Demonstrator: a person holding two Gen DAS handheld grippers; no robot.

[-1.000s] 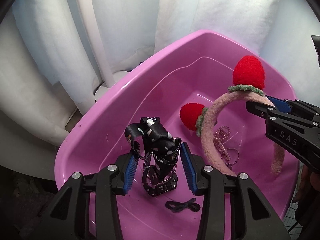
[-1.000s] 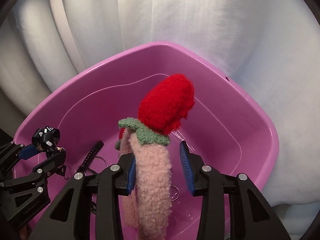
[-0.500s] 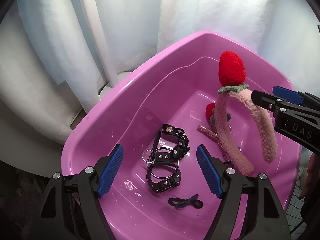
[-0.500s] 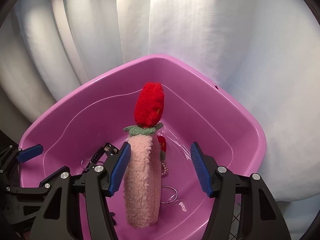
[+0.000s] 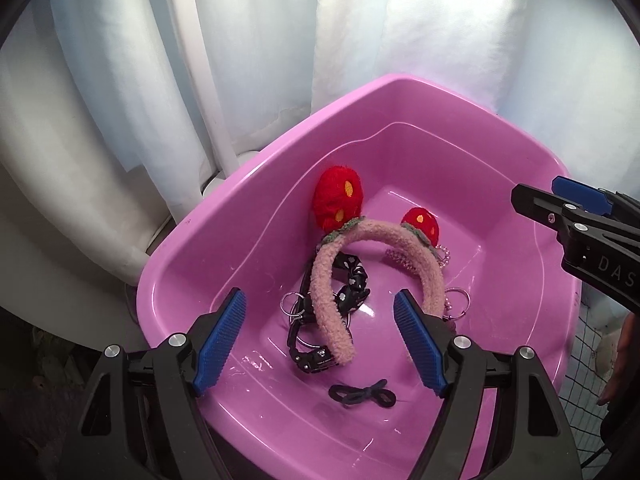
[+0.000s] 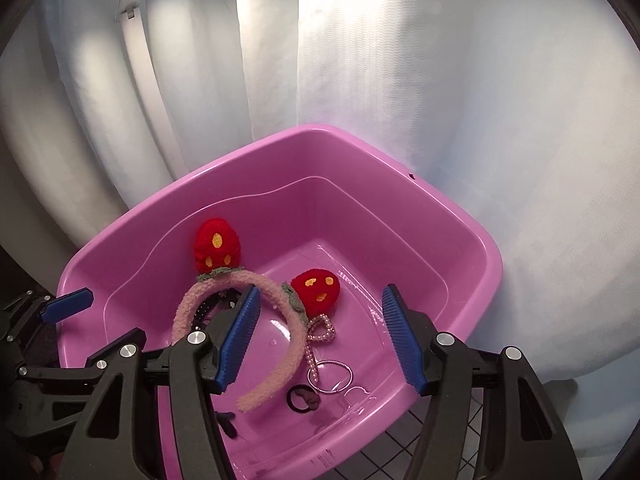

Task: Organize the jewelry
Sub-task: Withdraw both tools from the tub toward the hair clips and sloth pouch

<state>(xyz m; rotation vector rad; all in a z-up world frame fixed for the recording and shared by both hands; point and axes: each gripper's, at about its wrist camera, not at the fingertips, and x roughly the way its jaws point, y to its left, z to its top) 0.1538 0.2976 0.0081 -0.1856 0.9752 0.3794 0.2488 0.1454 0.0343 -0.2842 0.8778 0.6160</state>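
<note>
Two grippers are hovering over a pink plastic tub [image 5: 460,160] that is standing against white curtains [image 5: 260,60]. The left gripper [image 5: 320,340] is holding its blue-padded jaws wide apart with nothing pressed between them; the tub floor and the jewelry are showing through the gap. The right gripper [image 6: 318,336] is likewise standing open and gripping nothing, its jaws framing bare tub floor; in the left wrist view it is reaching in from the right edge, above the tub's rim.

Inside the tub, a fuzzy pink headband [image 5: 324,284] with two red strawberry pom-poms [image 5: 338,202] is lying free, arched over the other pieces, with the larger strawberry leaning against the tub's left wall. Beneath its left leg, a black studded strap with silver rings [image 5: 310,344] is lying on the floor, tangled with a black ribbon dotted in white [image 5: 354,284]. A pink pearl bracelet [image 6: 322,330] is sitting just beside the smaller strawberry [image 6: 316,286], and a strand of beads is trailing from it toward a thin silver hoop [image 6: 332,378]. A black hair tie [image 6: 302,398] is resting near that hoop, and a thin black looped band [image 5: 360,394] is lying apart from the pile, near the tub's front wall.
</note>
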